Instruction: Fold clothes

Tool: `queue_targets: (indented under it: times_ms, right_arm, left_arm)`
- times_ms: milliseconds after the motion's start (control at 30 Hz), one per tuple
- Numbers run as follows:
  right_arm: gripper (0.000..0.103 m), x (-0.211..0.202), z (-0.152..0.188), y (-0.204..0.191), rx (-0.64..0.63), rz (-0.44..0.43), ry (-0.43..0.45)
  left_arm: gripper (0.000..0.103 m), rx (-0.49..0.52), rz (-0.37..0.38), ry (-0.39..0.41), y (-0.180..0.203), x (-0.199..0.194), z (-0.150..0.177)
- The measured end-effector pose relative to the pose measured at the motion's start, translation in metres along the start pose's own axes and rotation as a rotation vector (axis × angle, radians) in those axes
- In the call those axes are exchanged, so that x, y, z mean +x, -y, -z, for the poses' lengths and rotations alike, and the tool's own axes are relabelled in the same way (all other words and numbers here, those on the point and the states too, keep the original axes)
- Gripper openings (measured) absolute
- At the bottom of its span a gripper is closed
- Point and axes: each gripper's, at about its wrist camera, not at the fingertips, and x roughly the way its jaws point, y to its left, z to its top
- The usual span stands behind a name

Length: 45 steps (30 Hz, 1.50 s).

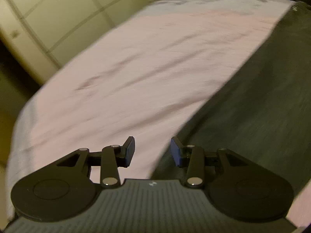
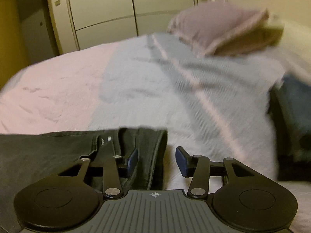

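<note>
A dark grey pair of trousers (image 1: 256, 89) lies flat on a pink bed sheet (image 1: 126, 73). In the left wrist view its long straight edge runs from the top right down to my left gripper (image 1: 152, 151), which is open and empty, straddling that edge. In the right wrist view the trousers (image 2: 48, 151) fill the lower left, with a folded seamed end (image 2: 153, 145) between the jaws of my right gripper (image 2: 157, 160). It is open and holds nothing.
A pale blue blanket (image 2: 175, 89) covers the bed's far right half, with a mauve pillow (image 2: 219, 27) behind it. Cream wardrobe doors (image 2: 108, 5) stand beyond the bed. A dark blue item (image 2: 297, 104) lies at the right edge. The frames are motion-blurred.
</note>
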Motion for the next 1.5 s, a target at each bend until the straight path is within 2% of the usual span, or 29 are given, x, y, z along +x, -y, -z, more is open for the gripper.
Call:
queue_targets:
  times_ms: [67,133,233,400,500,567,633,700,800,900,967,1000,1067,1133,1200,1233,1267,1300,1367,1400,1467,1500]
  right_arm:
    - [0.047,-0.019,-0.002,-0.020,-0.042,-0.013,0.045]
    - [0.048,-0.032,-0.001,-0.044,-0.070,-0.069,0.066]
    - [0.048,-0.038,0.006,-0.089,-0.118,-0.177,0.066]
    - [0.049,-0.031,0.013,-0.172,-0.188,-0.343,0.028]
    - [0.049,-0.026,0.016,-0.225,-0.263,-0.426,0.016]
    - [0.049,-0.022,0.017,-0.258,-0.321,-0.477,0.007]
    - [0.050,-0.016,0.019,-0.287,-0.373,-0.504,0.002]
    - [0.050,-0.010,0.019,-0.313,-0.410,-0.533,-0.005]
    - [0.050,-0.007,0.023,-0.343,-0.439,-0.580,-0.015]
    - [0.051,-0.004,0.030,-0.363,-0.466,-0.606,-0.027]
    - [0.052,0.001,0.035,-0.375,-0.475,-0.613,-0.040]
    - [0.052,0.004,0.038,-0.380,-0.479,-0.611,-0.046]
    - [0.054,0.010,0.045,-0.390,-0.501,-0.602,-0.059]
    - [0.054,0.017,0.054,-0.404,-0.584,-0.552,-0.070]
    - [0.054,0.020,0.061,-0.415,-0.652,-0.541,-0.072]
    - [0.055,0.023,0.065,-0.419,-0.685,-0.542,-0.071]
    - [0.055,0.026,0.067,-0.424,-0.710,-0.544,-0.066]
    - [0.055,0.028,0.070,-0.429,-0.735,-0.545,-0.062]
    - [0.055,0.032,0.074,-0.438,-0.761,-0.552,-0.050]
    - [0.055,0.034,0.074,-0.442,-0.764,-0.558,-0.045]
    - [0.055,0.037,0.075,-0.446,-0.756,-0.569,-0.046]
    - [0.055,0.038,0.076,-0.447,-0.756,-0.573,-0.047]
  left_arm:
    - [0.037,-0.011,-0.063,-0.012,-0.024,-0.028,0.023]
    - [0.038,-0.020,-0.115,-0.033,-0.044,-0.053,0.047]
    - [0.038,-0.024,-0.145,-0.087,-0.061,-0.078,0.084]
    - [0.039,0.040,-0.120,-0.130,-0.056,-0.091,0.122]
    - [0.039,0.123,-0.054,-0.143,-0.039,-0.088,0.138]
    - [0.037,0.236,-0.021,-0.181,-0.019,-0.083,0.149]
    - [0.037,0.316,-0.025,-0.166,-0.002,-0.087,0.161]
    - [0.037,0.326,-0.043,-0.129,0.005,-0.094,0.166]
    - [0.044,0.251,-0.069,-0.072,-0.011,-0.106,0.162]
    - [0.045,0.043,-0.074,-0.081,-0.048,-0.096,0.151]
    - [0.046,-0.190,0.012,-0.118,-0.078,-0.074,0.151]
    - [0.045,-0.271,0.049,-0.137,-0.088,-0.060,0.153]
    - [0.045,-0.362,0.100,-0.167,-0.100,-0.035,0.156]
    - [0.046,-0.390,0.134,-0.183,-0.099,-0.018,0.159]
    - [0.043,-0.424,0.155,-0.183,-0.100,-0.007,0.160]
    - [0.036,-0.428,0.160,-0.175,-0.101,-0.005,0.160]
    - [0.016,-0.418,0.163,-0.161,-0.103,-0.006,0.160]
    - [0.013,-0.386,0.148,-0.137,-0.103,-0.009,0.158]
    - [0.013,-0.321,0.041,-0.062,-0.103,-0.022,0.151]
    - [0.014,-0.322,0.001,-0.027,-0.107,-0.027,0.148]
    - [0.015,-0.344,-0.038,-0.029,-0.114,-0.025,0.147]
    - [0.019,-0.350,-0.057,-0.039,-0.116,-0.023,0.146]
